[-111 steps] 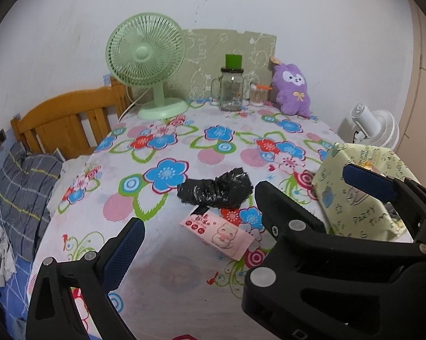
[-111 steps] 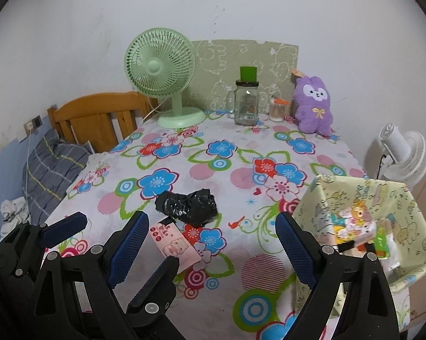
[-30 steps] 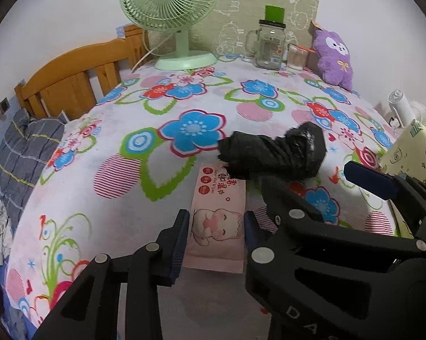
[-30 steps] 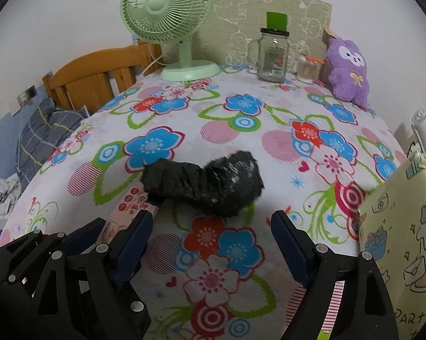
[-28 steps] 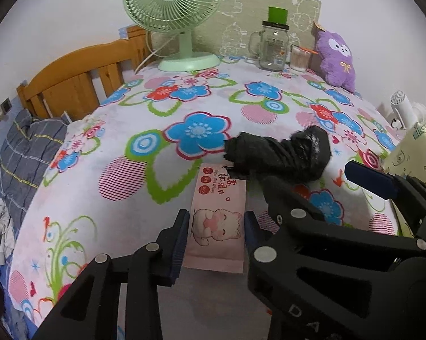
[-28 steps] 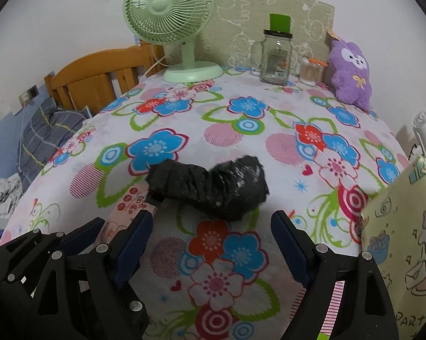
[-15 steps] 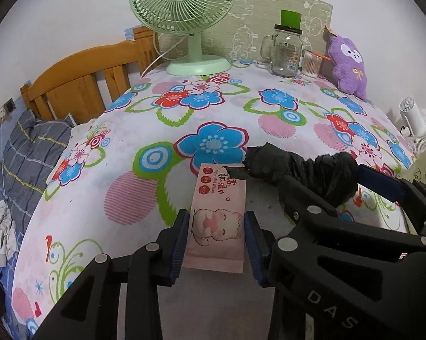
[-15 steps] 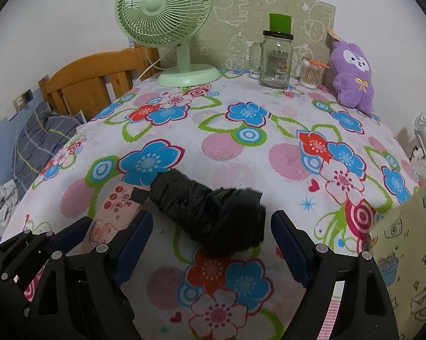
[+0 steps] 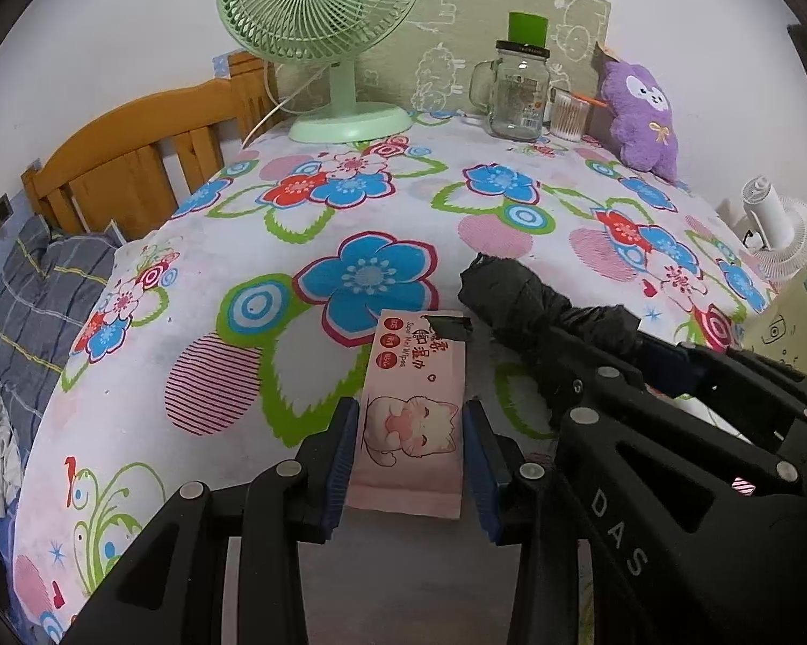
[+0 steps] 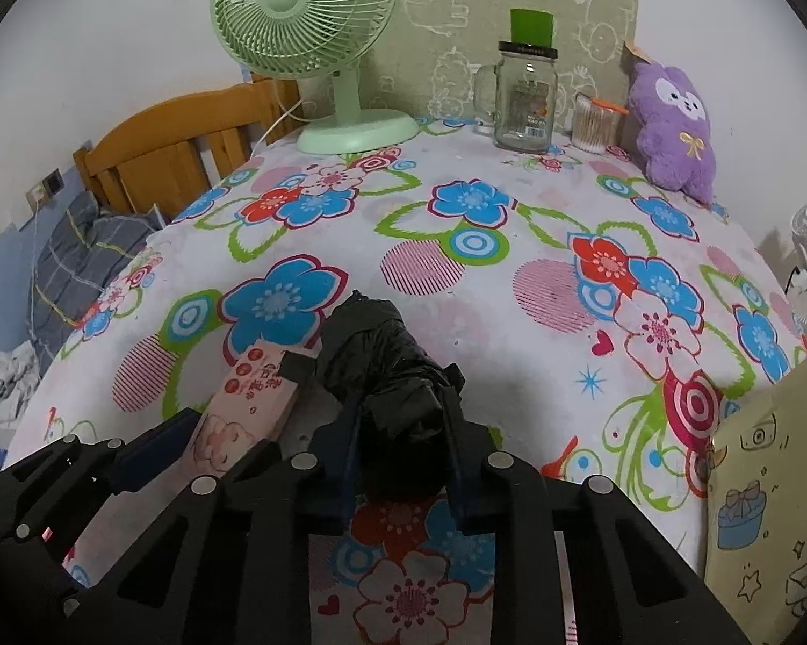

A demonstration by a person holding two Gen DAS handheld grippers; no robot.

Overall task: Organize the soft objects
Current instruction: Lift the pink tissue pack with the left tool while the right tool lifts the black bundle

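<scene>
Floral tablecloth (image 9: 135, 430) was under everything. Pink wipes pack (image 9: 411, 424) lay flat near the front edge, clamped at both sides by the left gripper (image 9: 410, 454). Just beside it, the crumpled black plastic bag (image 10: 387, 376) sat between the right gripper (image 10: 398, 441) pads, jaws closing on it. Green fan (image 10: 307, 16), glass jar (image 10: 524, 97) and purple plush (image 10: 672, 129) stood at the back.
</scene>
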